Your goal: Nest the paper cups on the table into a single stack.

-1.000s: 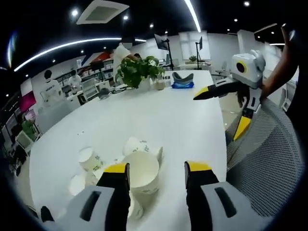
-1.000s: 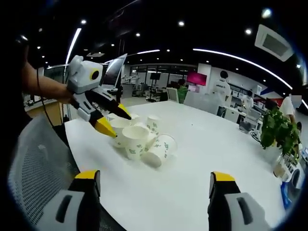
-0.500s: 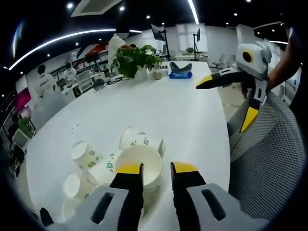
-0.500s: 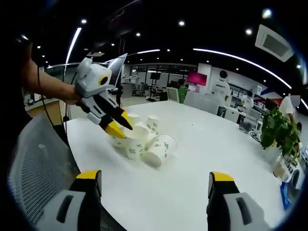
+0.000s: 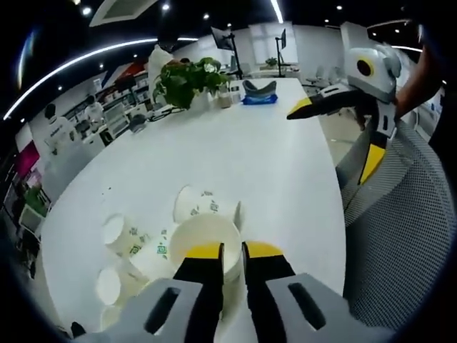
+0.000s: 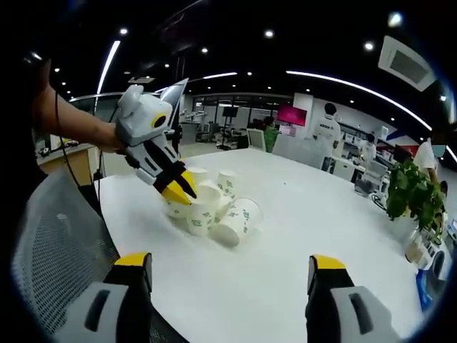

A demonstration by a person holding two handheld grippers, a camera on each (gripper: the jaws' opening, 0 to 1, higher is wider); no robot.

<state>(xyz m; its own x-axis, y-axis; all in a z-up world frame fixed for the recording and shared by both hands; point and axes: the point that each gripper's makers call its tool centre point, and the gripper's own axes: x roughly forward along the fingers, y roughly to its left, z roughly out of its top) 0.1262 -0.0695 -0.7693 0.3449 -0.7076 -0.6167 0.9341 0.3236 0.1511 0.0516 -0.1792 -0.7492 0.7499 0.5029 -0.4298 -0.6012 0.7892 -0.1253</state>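
Two yellow-tipped jaws of the left gripper (image 5: 230, 251) are pinching the near rim of an upright white paper cup (image 5: 203, 241), which is sitting amid several tipped, green-printed white paper cups (image 6: 235, 223) near the edge of the round white table (image 5: 264, 164). The right gripper (image 6: 223, 266) is hanging with jaws wide apart and empty, well clear of the pile. I reckon that thin rim could buckle or slip out under the squeeze, and lifting may knock the neighbours rolling toward the edge.

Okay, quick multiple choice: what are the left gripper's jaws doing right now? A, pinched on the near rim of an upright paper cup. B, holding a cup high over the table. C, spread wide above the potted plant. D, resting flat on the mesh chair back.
A: in the left gripper view the left gripper has its jaws nearly together across the near rim of the upright paper cup, which stands on the white table.
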